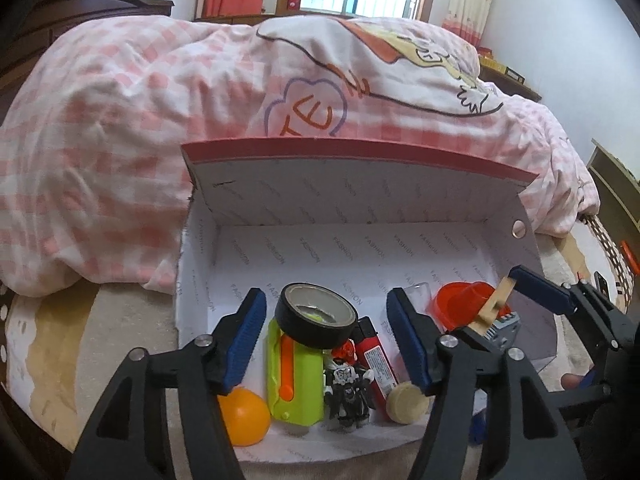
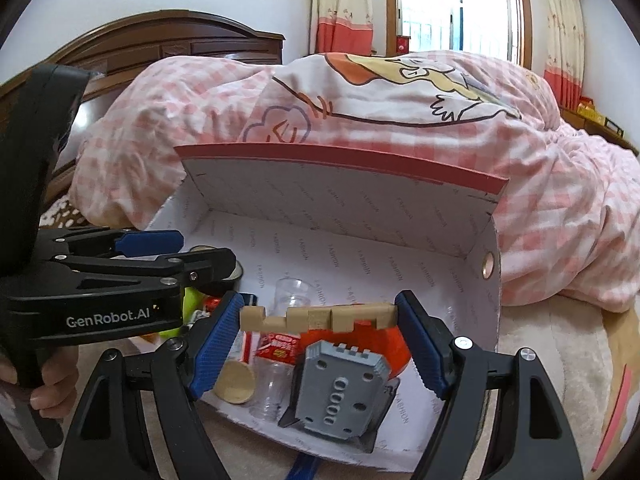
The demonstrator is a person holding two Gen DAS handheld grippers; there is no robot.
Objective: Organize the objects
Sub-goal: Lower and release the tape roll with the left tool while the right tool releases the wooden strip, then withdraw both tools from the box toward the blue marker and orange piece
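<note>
An open white cardboard box (image 1: 400, 248) with a red-edged lid lies on the bed. In the left wrist view it holds black tape (image 1: 318, 322), a green-and-orange toy (image 1: 294, 380), a toy figure (image 1: 350, 388), a red lighter (image 1: 376, 360), a wooden disc (image 1: 406, 402), an orange ball (image 1: 244, 412) and a red cup (image 1: 464, 304). My left gripper (image 1: 326, 340) is open above the tape. My right gripper (image 2: 318, 318) is shut on a notched wooden block (image 2: 320, 316), held over the box (image 2: 400, 272) above a grey plastic part (image 2: 340, 392).
A pink checked duvet (image 1: 160, 120) is heaped behind the box. In the right wrist view a clear cup (image 2: 294, 292) and a red snack packet (image 2: 280, 346) lie in the box. A dark wooden headboard (image 2: 180, 40) stands at the back left, a window (image 2: 460, 4) behind.
</note>
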